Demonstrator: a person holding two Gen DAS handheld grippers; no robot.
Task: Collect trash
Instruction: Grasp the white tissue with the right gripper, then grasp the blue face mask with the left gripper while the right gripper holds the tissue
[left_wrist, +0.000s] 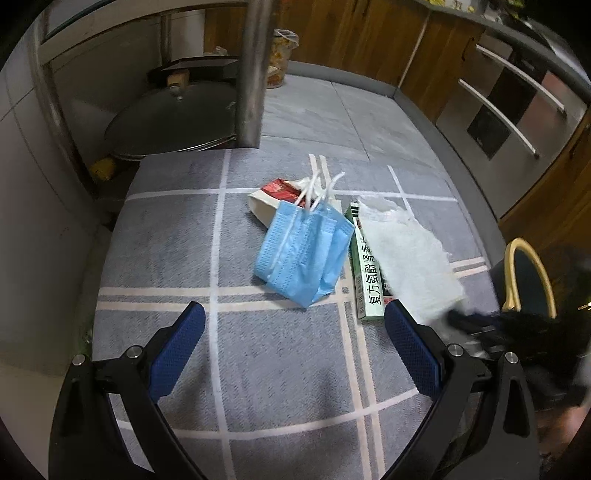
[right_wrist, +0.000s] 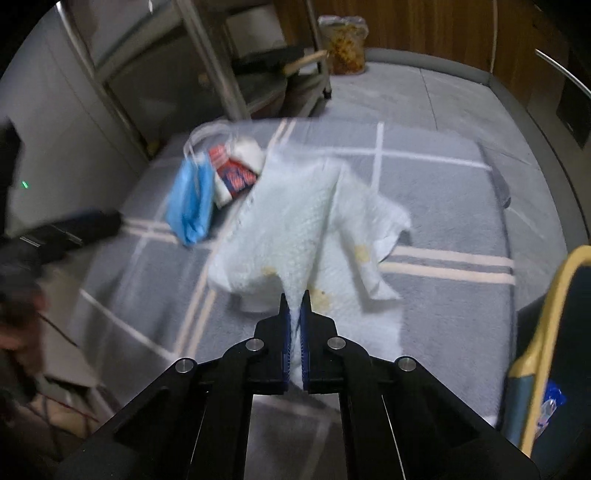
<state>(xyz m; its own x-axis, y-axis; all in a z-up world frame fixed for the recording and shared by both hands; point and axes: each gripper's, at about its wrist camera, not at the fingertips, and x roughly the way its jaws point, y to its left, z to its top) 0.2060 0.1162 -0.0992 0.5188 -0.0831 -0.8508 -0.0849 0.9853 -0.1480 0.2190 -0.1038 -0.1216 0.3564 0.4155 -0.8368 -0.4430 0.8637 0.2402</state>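
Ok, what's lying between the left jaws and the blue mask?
Nothing. In the left wrist view, only bare grey checked mat separates the open left gripper from the blue mask; the green medicine box lies off to the right.

Left gripper (left_wrist: 295, 321) open, lower frame, over grey rug (left_wrist: 280, 369); blue mask (left_wrist: 301, 251), green box (left_wrist: 365, 273), white tissue (left_wrist: 406, 254) centre.

Grey checked rug (left_wrist: 280, 369) on grey tile floor (left_wrist: 317, 110); wooden cabinets (left_wrist: 354, 33) behind.
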